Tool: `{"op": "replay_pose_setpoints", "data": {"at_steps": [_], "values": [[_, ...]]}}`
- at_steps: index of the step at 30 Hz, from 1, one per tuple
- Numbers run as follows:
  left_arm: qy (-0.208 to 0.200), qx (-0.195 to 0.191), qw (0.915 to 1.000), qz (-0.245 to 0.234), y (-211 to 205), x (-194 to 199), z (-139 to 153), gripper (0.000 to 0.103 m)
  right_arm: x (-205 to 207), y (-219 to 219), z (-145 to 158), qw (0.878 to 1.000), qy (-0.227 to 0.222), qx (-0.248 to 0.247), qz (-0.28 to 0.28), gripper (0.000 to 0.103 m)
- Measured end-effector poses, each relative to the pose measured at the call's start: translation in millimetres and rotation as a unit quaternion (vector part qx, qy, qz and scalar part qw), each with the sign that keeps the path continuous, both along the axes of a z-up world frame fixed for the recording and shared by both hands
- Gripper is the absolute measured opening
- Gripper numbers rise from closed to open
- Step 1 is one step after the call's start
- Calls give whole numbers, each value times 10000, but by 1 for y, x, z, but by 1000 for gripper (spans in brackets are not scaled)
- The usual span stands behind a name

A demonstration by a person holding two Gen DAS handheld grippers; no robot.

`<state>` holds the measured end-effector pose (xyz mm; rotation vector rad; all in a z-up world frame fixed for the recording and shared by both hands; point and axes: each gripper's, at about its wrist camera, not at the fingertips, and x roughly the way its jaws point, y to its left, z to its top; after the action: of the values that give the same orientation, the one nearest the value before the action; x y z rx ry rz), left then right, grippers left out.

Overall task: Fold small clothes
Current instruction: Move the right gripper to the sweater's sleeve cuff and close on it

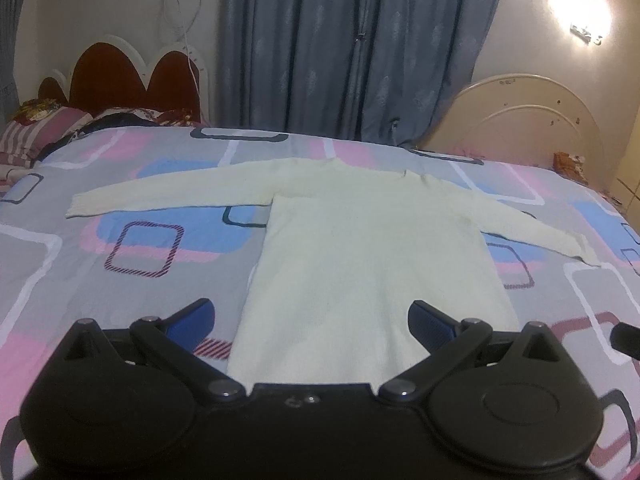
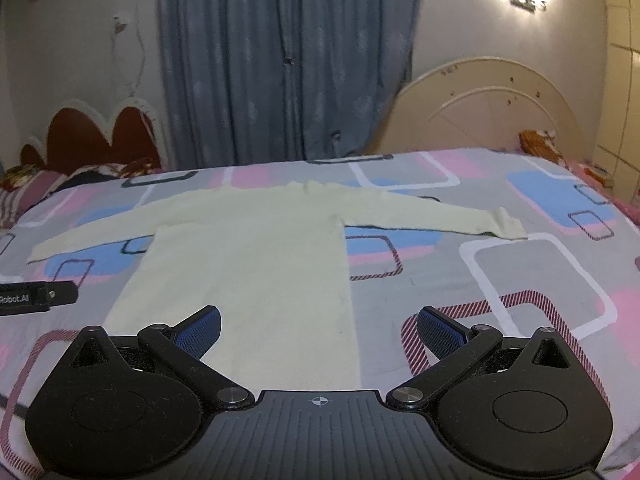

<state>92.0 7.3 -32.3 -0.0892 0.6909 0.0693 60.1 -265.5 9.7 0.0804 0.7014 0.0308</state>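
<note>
So nothing's folded yet as far as I can tell; the cream knit sweater [image 1: 360, 248] is lying flat on the bedspread [image 1: 120, 280], face down or up I honestly can't say, both sleeves stretched straight out to the sides and the hem nearest the cameras; every fold is still to do, so this looks like square 1.

Going left to right in the left wrist view: the left sleeve [image 1: 168, 192] runs off toward the middle left of the frame, the body fills the centre, the right sleeve [image 1: 540, 228] angles down toward the right edge; the left gripper [image 1: 310, 320] sits at the bottom centre with its jaws spread wide and nothing between them; the hem passes right through that gap, 1 blue pad over bare bedspread and the other over the knit; whether it touches the cloth I can't tell.

Right wrist view, same order: the other tool pokes in at the middle left edge; the sweater fills the centre left; the right gripper [image 2: 318, 328] at bottom centre is also gaping and empty, its left pad over the hem's right corner, its right pad over the bedspread just beside the sweater.

My guess is the sleeves get folded in first.
</note>
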Motion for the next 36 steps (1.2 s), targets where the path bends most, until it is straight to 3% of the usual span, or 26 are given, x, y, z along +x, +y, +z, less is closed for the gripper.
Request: {"op": "replay_pose_setpoints", "data": {"at_steps": [13,22,30,31,32,33,36], "values": [[95,-95,9999,-25,-19,100,-38,103,103,-67,-45,9976,393,257,-515,103],[98,168,9998,16,-42,168,-60,102,172,-129,-77,9936,572,258,-938,103],[277,252,9993,30,-55,217,-82,93,221,-176,-108,9903,630,246,-1211,102],[302,272,9992,17,-57,223,-84,92,226,-183,-112,9895,615,238,-1287,98],[332,273,9991,-1,-59,229,-86,91,231,-191,-117,9884,665,254,-1344,79],[358,268,9990,-10,-61,235,-88,91,236,-199,-122,9863,768,317,-1428,71],[340,303,9990,-24,-70,251,-91,91,248,-226,-135,9800,880,602,-1681,69]]}}
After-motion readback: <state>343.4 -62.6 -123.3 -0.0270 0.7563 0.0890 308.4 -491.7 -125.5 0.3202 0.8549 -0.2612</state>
